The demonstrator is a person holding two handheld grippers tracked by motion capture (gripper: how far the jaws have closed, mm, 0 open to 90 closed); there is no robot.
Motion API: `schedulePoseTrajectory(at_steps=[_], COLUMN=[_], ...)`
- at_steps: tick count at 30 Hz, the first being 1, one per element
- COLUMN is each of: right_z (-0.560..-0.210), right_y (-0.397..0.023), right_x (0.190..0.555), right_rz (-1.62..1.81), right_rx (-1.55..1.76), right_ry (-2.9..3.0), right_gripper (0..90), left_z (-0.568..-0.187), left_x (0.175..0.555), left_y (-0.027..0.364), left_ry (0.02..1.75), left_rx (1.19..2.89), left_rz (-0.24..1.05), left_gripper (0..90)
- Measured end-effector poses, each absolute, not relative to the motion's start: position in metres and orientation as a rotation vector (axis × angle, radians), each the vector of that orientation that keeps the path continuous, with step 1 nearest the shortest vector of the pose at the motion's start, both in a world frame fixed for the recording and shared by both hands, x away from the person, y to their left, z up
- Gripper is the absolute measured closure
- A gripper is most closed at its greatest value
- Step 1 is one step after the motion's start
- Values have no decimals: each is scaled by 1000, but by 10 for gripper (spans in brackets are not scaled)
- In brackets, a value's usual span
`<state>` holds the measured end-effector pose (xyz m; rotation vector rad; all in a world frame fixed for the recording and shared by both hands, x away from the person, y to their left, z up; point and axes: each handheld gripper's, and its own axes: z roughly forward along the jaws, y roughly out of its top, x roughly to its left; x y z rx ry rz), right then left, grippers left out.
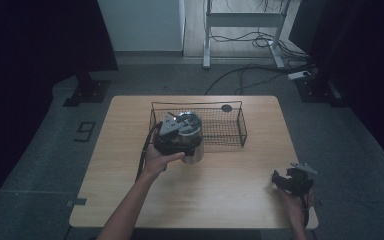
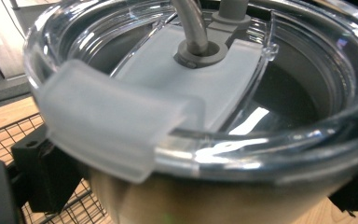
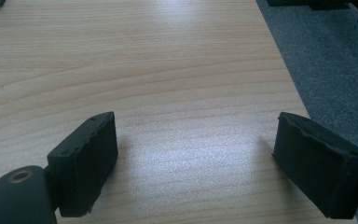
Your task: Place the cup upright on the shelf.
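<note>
High view: left tongs (image 1: 180, 142) clamp the steel cup (image 1: 192, 137), clear lid (image 2: 205, 93) on, right at the wire basket (image 1: 220, 127)'s near-left rim. Right tongs (image 1: 285, 181) sit at four o'clock, spread wide over bare wood surface (image 1: 230, 185), close to its edge.

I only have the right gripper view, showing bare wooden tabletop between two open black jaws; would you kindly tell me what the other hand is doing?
Observer: The left gripper holds a steel tumbler with a clear plastic lid, jaws either side of its body.
Operator: Thank you. Where is it on the table?
Observer: Right at the near edge of a black wire basket.
Operator: Anything through the lid?
Observer: A grey bent straw passes through its middle.
</note>
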<state>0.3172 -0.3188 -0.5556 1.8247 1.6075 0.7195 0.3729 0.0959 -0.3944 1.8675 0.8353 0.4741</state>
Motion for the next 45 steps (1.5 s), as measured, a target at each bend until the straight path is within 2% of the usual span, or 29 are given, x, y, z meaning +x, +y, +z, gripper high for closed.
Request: schedulePoseTrajectory(at_steps=[45], right_z=[-556], right_y=[-319], right_x=[317], right_rz=[719], right_rx=[1818], right_ry=[1610], right_gripper=[135], left_z=[-367], left_x=[417], left_y=[85], left_ry=[895], left_rx=[1872], left_rz=[529], left_gripper=[42])
